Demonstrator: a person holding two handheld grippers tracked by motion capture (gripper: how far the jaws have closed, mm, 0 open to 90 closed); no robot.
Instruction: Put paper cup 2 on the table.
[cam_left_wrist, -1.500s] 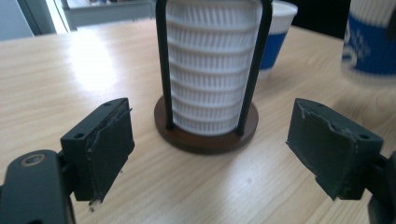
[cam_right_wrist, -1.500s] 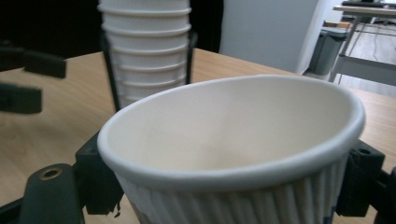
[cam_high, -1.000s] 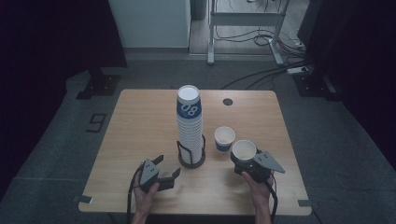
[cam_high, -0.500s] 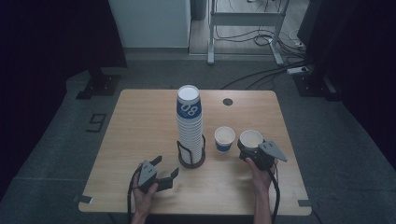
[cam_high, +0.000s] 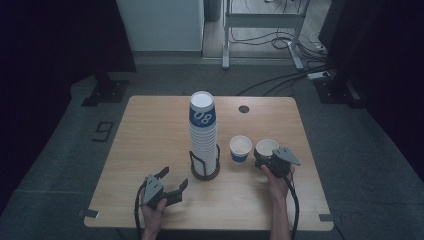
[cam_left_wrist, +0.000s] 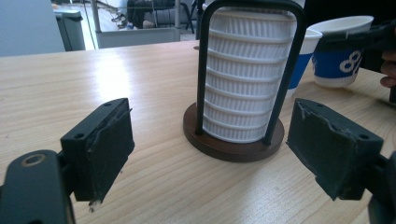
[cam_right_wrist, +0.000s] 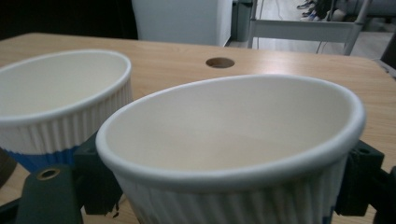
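Observation:
A tall stack of white and blue paper cups (cam_high: 203, 130) stands in a black wire holder (cam_high: 205, 170) at the table's middle. To its right a single paper cup (cam_high: 240, 149) stands on the table. Right beside it is a second paper cup (cam_high: 266, 148), and my right gripper (cam_high: 265, 159) is shut on this one. The right gripper view has that held cup (cam_right_wrist: 233, 154) squeezed oval between the pads, which have just been easing apart a little. My left gripper (cam_high: 172, 178) rests open near the front edge, its pads (cam_left_wrist: 107, 140) wide apart and facing the holder's base (cam_left_wrist: 233, 144).
The wooden table (cam_high: 150, 130) has a round cable hole (cam_high: 243, 108) at the back right. Bare wood lies left of the stack and along the front. Dark floor, cables and a metal frame (cam_high: 260, 30) lie beyond the table.
My right gripper has carried its cup away from me, to the right and down, to beside the single cup. The left gripper has stayed in place.

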